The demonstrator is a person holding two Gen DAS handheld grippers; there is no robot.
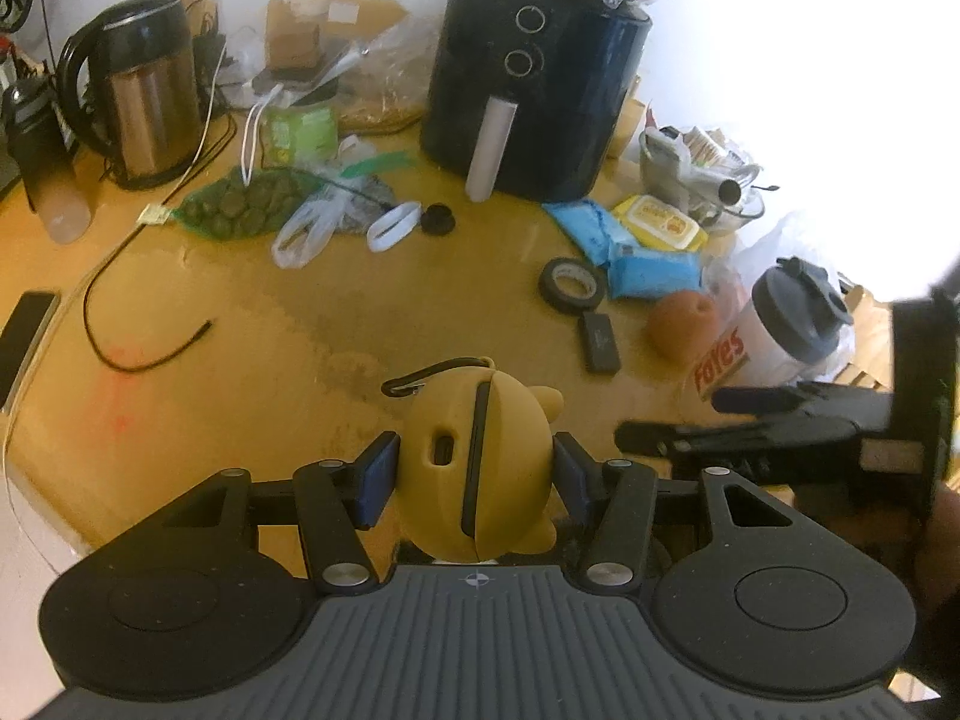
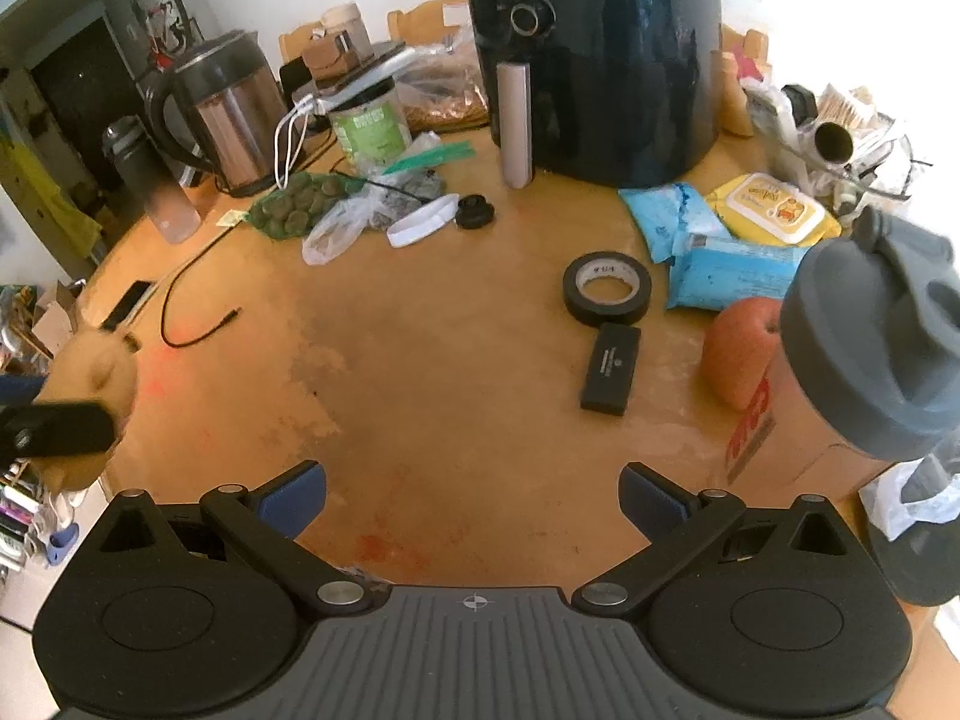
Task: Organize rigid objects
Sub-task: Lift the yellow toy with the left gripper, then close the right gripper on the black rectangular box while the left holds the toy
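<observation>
A yellow rounded case (image 1: pixel 477 468) is clamped between the left gripper's (image 1: pixel 477 474) jaws above the wooden table (image 1: pixel 252 348). The right gripper's (image 2: pixel 474 501) jaws are spread wide, with nothing held.

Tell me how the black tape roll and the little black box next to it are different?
The tape roll is a round ring with a pale-lined hole, while the black box is a solid, flat rectangle. The tape roll lies nearer the blue packets; the black box lies nearer the camera, just beside the roll. Both are black and lie flat on the wooden table.
</observation>
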